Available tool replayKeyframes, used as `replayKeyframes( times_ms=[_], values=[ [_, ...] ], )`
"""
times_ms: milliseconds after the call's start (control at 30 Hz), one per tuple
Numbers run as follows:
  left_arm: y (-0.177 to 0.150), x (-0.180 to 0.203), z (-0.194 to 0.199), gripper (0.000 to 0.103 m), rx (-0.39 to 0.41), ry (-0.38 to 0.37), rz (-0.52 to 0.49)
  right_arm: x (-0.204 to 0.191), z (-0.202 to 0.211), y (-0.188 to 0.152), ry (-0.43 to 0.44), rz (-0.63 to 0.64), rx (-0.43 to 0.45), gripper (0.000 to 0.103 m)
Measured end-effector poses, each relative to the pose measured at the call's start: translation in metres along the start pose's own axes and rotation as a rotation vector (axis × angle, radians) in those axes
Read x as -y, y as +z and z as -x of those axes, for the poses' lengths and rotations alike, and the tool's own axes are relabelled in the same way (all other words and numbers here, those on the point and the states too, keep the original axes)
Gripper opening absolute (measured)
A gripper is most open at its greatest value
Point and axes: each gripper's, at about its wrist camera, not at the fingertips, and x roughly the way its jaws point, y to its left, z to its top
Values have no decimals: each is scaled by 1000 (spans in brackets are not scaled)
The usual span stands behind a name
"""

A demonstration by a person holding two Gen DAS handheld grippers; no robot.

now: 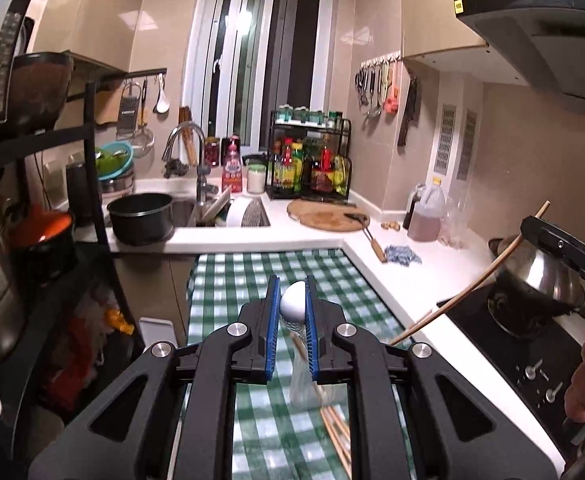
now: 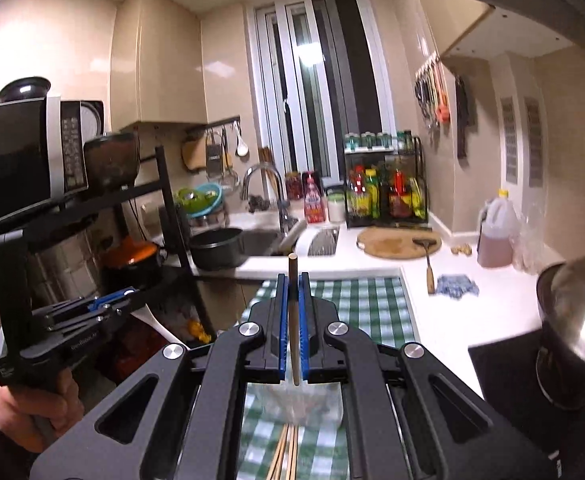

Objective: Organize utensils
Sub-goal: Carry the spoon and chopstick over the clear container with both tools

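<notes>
In the left wrist view my left gripper point(image 1: 292, 280) is shut on a white spoon point(image 1: 293, 305), held above the green checked cloth point(image 1: 232, 276). Beneath it stands a clear cup point(image 1: 302, 384) with wooden chopsticks point(image 1: 336, 432) beside it. My right gripper point(image 1: 532, 226) shows at the right edge, gripping a long chopstick point(image 1: 472, 280) that slants down to the left. In the right wrist view the right gripper point(image 2: 292, 278) is shut on that chopstick point(image 2: 293, 320), which stands nearly upright between the blue pads. The left gripper point(image 2: 132, 294) is at the left, with the spoon point(image 2: 158, 326) hanging from it.
A steel pot point(image 1: 540, 276) sits on the black hob point(image 1: 504, 344) at the right. Behind are a round cutting board point(image 1: 328, 216), an oil jug point(image 1: 426, 216), a sink point(image 1: 188, 212), a black pot point(image 1: 140, 216) and a condiment rack point(image 1: 308, 160). A dark shelf unit point(image 1: 92, 184) stands left.
</notes>
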Motion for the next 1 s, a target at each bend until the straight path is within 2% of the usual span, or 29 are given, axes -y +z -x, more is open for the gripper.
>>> replayKeyframes(
  times_ms=[133,233,600,1000],
  values=[
    [11,7,-23,12,1,-8,-27,-3,-22,5,-3,14,-2,5],
    [11,12,-43,12,-20,-13,-47,0,-46,-4,-7,9,-40,5],
    [-30,25,-113,12,-160,-36,-104,12,-104,-48,-11,7,-171,5],
    [-54,27,-135,12,-211,-25,-135,20,-138,-80,-21,0,-257,5]
  ],
)
